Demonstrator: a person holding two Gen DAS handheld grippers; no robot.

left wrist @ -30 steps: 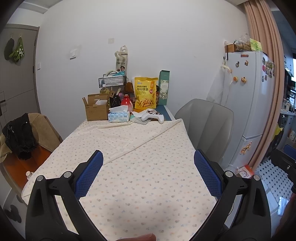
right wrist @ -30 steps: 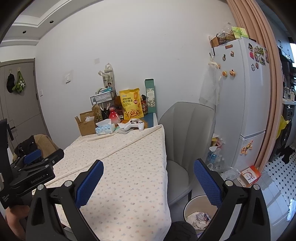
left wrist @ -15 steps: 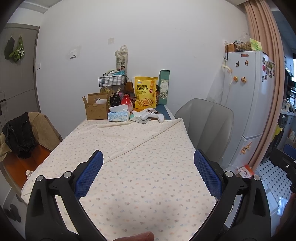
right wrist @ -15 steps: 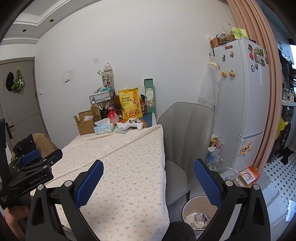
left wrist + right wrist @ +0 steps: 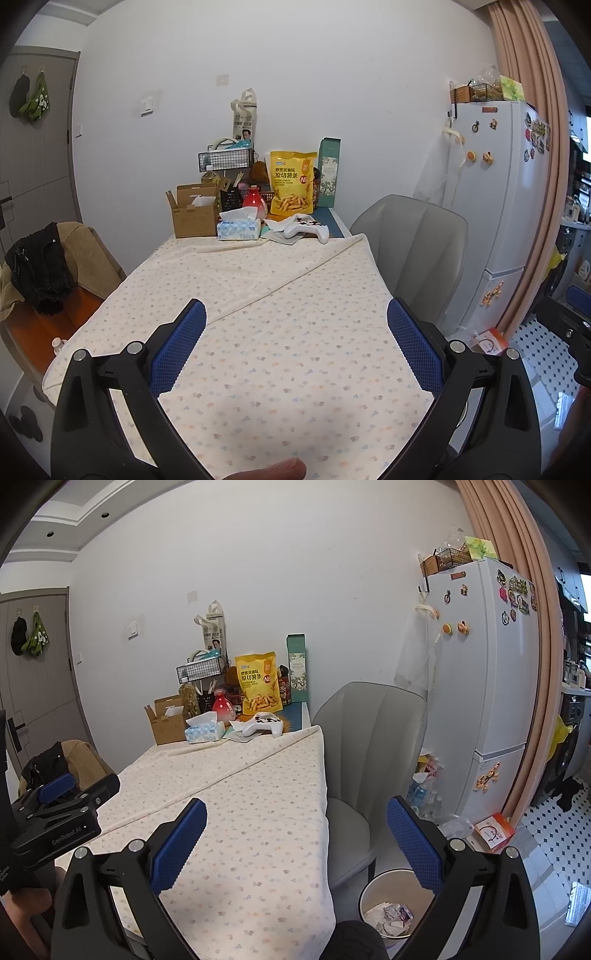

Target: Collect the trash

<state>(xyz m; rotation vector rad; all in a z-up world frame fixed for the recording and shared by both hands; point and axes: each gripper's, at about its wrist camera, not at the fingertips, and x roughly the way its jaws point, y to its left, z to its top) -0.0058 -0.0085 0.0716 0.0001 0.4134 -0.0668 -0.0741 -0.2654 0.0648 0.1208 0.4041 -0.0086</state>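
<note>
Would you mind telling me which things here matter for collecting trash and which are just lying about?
Belongs to the job:
- trash bin, crumpled paper already inside
- crumpled wrapper under the controller
- left tongs and right tongs, both open and empty

Just lying about:
- game controller
- tissue box
- yellow snack bag
- cardboard box
- grey chair

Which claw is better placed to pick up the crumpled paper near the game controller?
Probably the left claw: open, empty, pointing along the table at the paper beside the controller. The right claw, also open, hangs nearer the bin.
</note>
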